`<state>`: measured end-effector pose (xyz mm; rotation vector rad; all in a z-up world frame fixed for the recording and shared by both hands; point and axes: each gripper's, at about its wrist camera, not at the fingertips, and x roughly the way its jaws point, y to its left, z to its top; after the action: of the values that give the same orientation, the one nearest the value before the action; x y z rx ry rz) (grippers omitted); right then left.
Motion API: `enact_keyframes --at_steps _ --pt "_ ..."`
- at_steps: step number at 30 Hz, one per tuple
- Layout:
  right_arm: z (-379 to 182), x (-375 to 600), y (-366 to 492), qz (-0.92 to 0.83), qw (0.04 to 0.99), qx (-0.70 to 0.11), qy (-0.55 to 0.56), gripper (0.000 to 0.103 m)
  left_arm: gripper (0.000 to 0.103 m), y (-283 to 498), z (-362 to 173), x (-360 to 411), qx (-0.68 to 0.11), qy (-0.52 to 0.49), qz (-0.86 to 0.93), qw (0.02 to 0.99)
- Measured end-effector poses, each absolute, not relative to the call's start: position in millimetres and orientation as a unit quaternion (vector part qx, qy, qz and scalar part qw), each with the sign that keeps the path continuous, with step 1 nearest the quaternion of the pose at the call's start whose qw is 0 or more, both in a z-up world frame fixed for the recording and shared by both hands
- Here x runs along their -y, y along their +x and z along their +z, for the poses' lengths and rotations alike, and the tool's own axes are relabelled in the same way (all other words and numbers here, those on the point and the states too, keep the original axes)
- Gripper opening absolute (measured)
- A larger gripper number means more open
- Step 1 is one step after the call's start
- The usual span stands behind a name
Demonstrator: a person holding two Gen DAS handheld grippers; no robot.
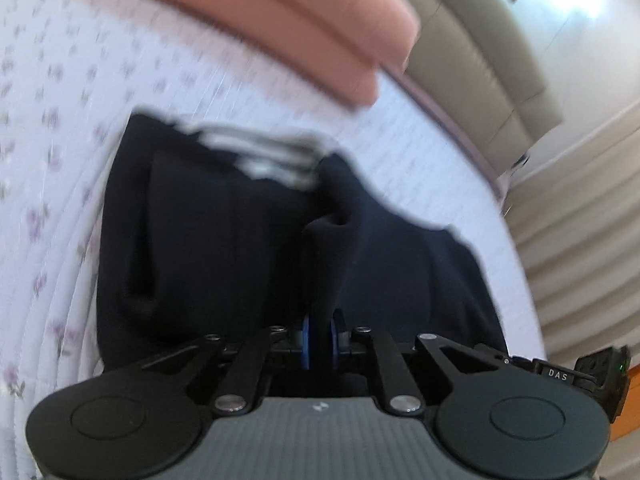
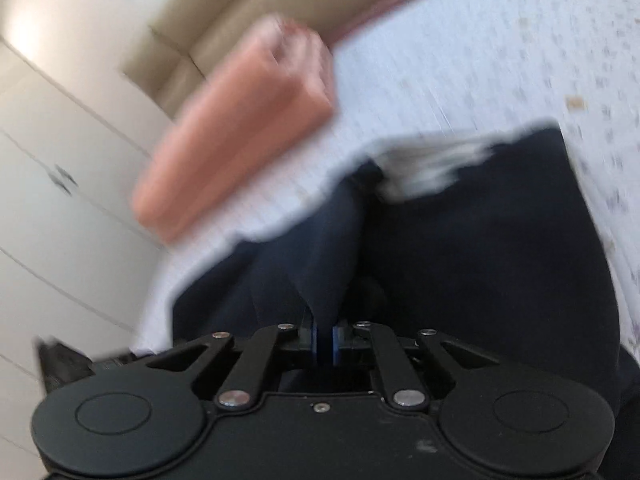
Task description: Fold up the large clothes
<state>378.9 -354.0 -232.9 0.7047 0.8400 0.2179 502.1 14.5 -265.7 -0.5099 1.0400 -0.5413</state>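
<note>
Floral white bedsheet spread over bed, beige headboard behind, folded pink blanket near it. Navy garment laid mid-bed, grey-striped band at far edge. Left gripper clamped on pinched navy fold; right gripper likewise clenched on cloth. Both edges best lifted level, tension kept even, fold carried straight toward striped band, release delayed until corners are aligned.

My bed wears a white sheet with small purple flowers; on it lie a dark navy garment and a folded pink blanket.
</note>
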Motion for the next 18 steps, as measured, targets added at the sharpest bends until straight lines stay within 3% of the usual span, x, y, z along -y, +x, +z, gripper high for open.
enact_keyframes --at_steps 1,3,6,8,10,18 --pt "-241.1 349.9 380.1 0.096 0.849 -0.411 0.317 0.029 0.023 502.0 -269.6 -16.5 -0.490 -0.245 -0.246 0.800" --pt "-248.7 347.7 380.4 0.083 0.850 -0.427 0.297 0.062 0.029 500.4 -270.0 -25.3 -0.492 -0.272 -0.235 0.793" --pt "-237.9 357.7 370.6 0.063 0.850 -0.419 0.312 0.084 0.053 492.7 -254.9 -34.9 -0.488 -0.267 -0.242 0.795" --pt "-225.7 363.4 362.0 0.063 0.858 -0.405 0.310 0.084 0.075 483.4 -242.3 -44.2 -0.480 -0.260 -0.253 0.799" --pt "-213.5 370.0 351.3 0.068 0.868 -0.393 0.295 0.084 0.085 472.0 -232.5 -59.8 -0.472 -0.262 -0.241 0.806" --pt "-215.3 393.8 298.2 0.045 0.895 -0.358 0.261 0.084 0.079 417.6 -239.8 -126.3 -0.502 -0.246 -0.190 0.807"
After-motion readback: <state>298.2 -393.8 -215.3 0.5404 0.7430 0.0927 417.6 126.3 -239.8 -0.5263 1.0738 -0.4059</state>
